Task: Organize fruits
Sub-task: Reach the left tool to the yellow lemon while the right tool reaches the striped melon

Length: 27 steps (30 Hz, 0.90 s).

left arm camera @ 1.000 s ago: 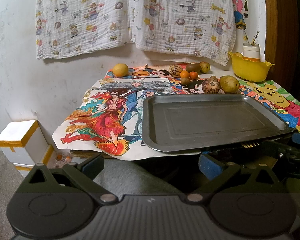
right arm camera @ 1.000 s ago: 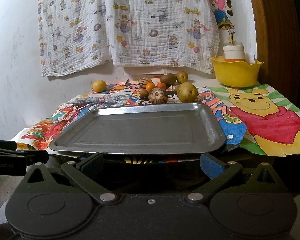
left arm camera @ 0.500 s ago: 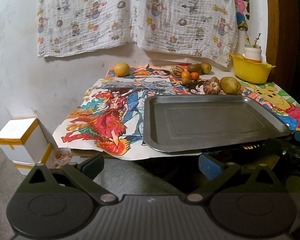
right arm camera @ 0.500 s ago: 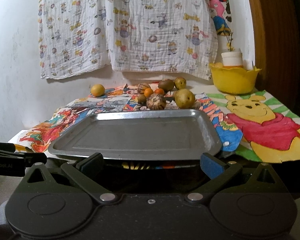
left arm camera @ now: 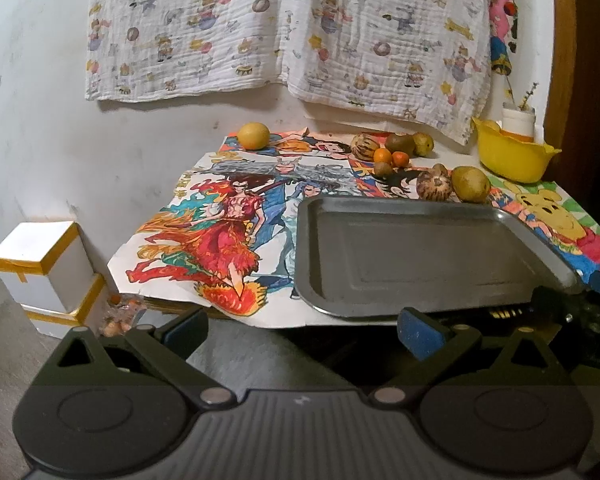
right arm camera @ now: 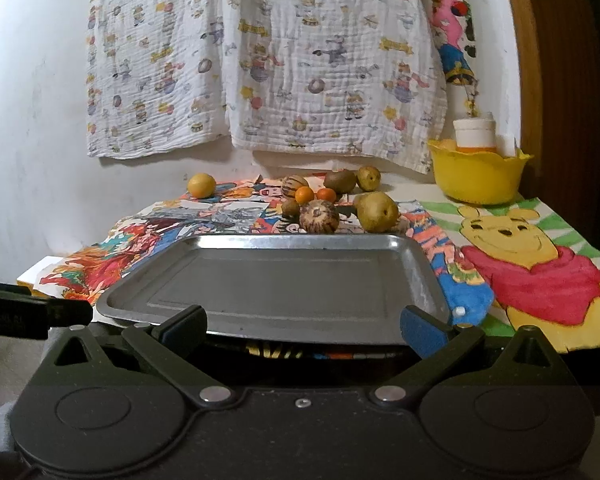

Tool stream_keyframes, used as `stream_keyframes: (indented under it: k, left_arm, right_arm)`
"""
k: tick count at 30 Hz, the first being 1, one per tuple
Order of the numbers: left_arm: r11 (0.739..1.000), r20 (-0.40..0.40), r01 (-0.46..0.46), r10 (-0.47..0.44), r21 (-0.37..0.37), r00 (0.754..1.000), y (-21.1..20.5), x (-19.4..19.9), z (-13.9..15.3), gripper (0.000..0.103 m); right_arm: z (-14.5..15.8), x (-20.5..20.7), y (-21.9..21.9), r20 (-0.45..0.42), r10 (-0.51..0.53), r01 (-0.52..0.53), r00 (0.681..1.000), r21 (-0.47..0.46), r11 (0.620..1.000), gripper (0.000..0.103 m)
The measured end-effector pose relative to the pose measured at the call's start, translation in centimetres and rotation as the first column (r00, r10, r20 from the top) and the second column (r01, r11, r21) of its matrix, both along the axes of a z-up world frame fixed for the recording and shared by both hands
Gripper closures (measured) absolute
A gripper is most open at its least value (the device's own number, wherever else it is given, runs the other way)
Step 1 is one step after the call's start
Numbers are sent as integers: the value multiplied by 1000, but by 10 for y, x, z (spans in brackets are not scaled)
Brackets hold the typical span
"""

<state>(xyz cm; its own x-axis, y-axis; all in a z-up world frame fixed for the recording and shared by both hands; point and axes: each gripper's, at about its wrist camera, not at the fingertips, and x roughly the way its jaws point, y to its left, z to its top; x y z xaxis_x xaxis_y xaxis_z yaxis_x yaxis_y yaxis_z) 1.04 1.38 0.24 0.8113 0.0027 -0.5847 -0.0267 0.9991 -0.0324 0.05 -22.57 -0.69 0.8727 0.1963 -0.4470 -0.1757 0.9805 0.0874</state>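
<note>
An empty grey metal tray (left arm camera: pixel 420 256) (right arm camera: pixel 284 288) lies at the table's near edge. Behind it sit several fruits: a yellow-green pear (left arm camera: pixel 470 189) (right arm camera: pixel 377 211), a brown striped fruit (left arm camera: pixel 435 187) (right arm camera: pixel 319 216), two small oranges (left arm camera: pixel 382 155) (right arm camera: pixel 304 194), kiwis (left arm camera: pixel 399 143) (right arm camera: pixel 339 181) and, apart at the far left, a yellow lemon (left arm camera: pixel 253 135) (right arm camera: pixel 201 185). My left gripper (left arm camera: pixel 300 330) is open and empty, below the table's near left edge. My right gripper (right arm camera: pixel 302 330) is open and empty, just before the tray's near rim.
A yellow bowl (left arm camera: pixel 514 158) (right arm camera: pixel 476 178) with a white pot stands at the back right. Colourful cartoon drawings (left arm camera: pixel 220 236) (right arm camera: pixel 536 264) cover the table. White boxes (left arm camera: pixel 40 264) stand on the floor at the left. A printed cloth (right arm camera: pixel 260 60) hangs on the wall.
Both grippers have shifted slightly; the view has tilted a little, so the table sits lower in the frames. Both stay open and nothing on the table moved.
</note>
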Motion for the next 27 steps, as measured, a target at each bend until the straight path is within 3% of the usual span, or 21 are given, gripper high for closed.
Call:
stream_keyframes:
  k: [10,19,27]
  left_arm:
    - [999,-24,-42,41,-14,999,23,39,10,0]
    - [999,-51,-50,50,9,997,39,84,20,0]
    - [1000,-71,-19,20,5,997,48,127,19,0]
  right_arm:
    - [22,50,24,21,105,-104,994,-21,994,0]
    - [29,120,31,-103,193,-182,976,113,977,0]
    - [35,163,24,-133,179,-172,975,60,983,0]
